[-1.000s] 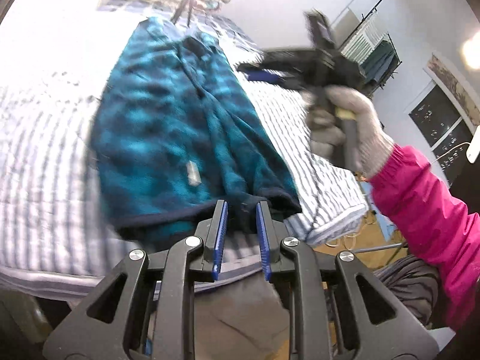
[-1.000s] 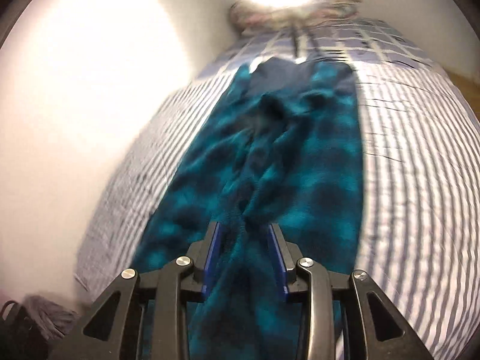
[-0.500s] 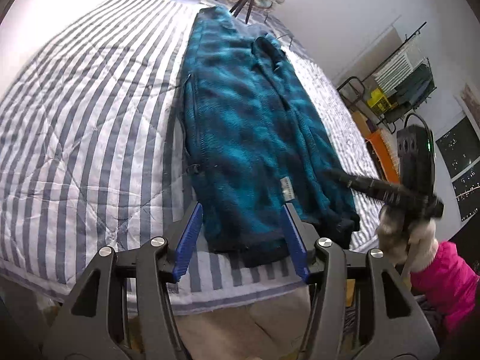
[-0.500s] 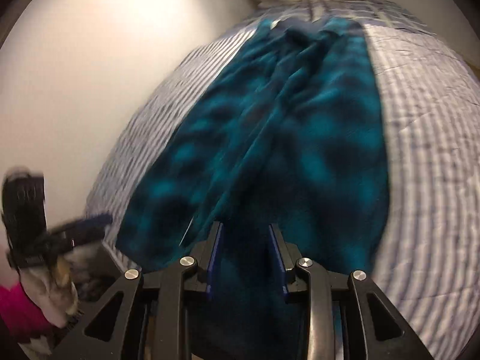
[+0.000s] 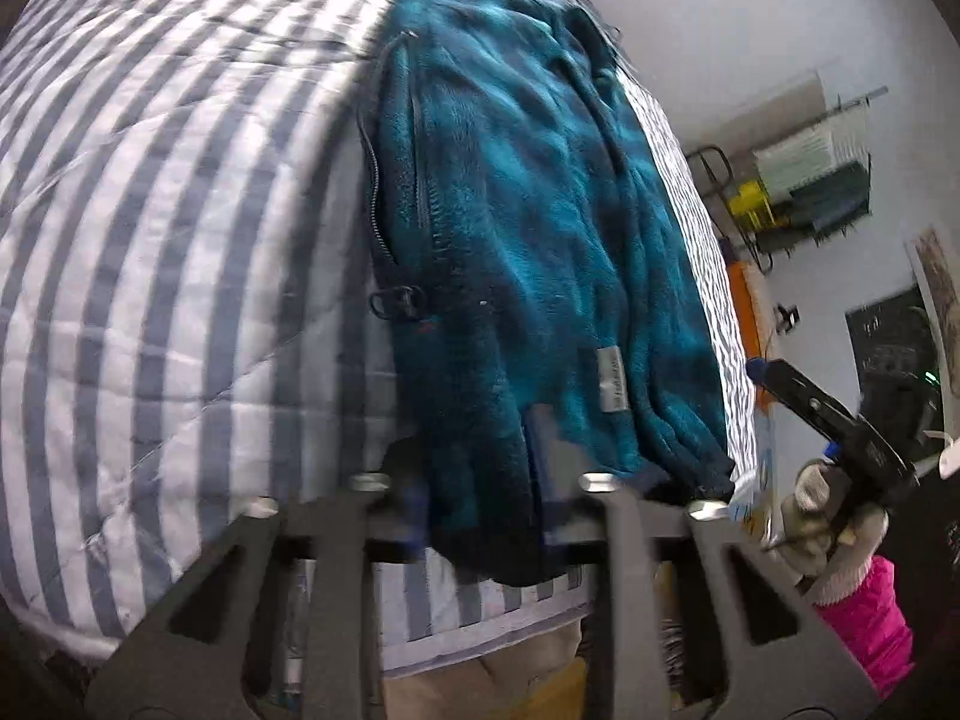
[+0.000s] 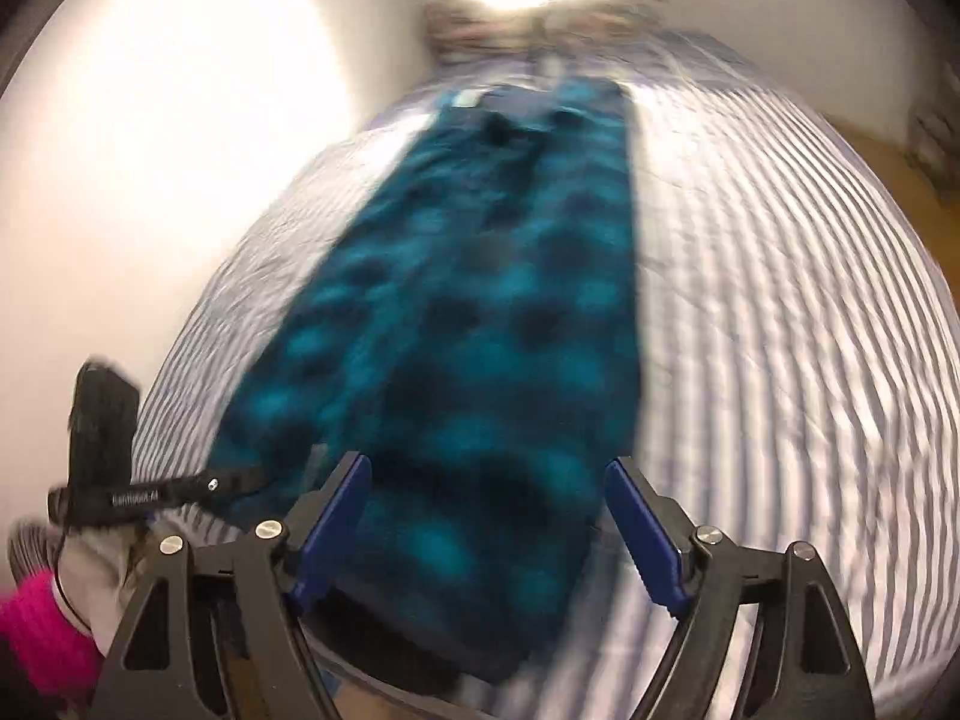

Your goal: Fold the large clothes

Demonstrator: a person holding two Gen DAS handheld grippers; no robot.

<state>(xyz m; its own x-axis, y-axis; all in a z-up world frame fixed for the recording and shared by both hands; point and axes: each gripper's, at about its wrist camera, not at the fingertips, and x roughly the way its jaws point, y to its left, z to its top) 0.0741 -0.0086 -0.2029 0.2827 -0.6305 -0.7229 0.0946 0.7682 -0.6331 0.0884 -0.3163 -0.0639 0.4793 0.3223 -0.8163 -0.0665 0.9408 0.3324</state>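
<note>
A teal fleece jacket [image 5: 540,210] lies lengthwise on the striped quilt [image 5: 180,240], hem toward me, zipper pull at its left edge. My left gripper [image 5: 480,480] is low at the near left corner of the hem. Its jaws are closing and the dark hem fills the gap between the blurred pads. In the right wrist view the jacket [image 6: 480,330] stretches away from my right gripper [image 6: 489,498]. Its jaws are opening wide over the hem and the blue pads [image 6: 336,516] stand clear of the cloth. The right gripper [image 5: 798,384] also shows beside the bed, held by a gloved hand [image 5: 828,516].
The quilt [image 6: 780,330] reaches right to a wooden floor [image 6: 870,156]. Pillows [image 6: 540,30] lie at the head under a bright lamp. A white wall [image 6: 180,180] runs along the bed. A drying rack [image 5: 810,180] stands across the room. A pink sleeve [image 5: 864,618] is near the bed's foot.
The left gripper opened, sank toward the hem corner and closed on it. The right gripper let go of the hem and spread wide; the jacket now lies flatter.
</note>
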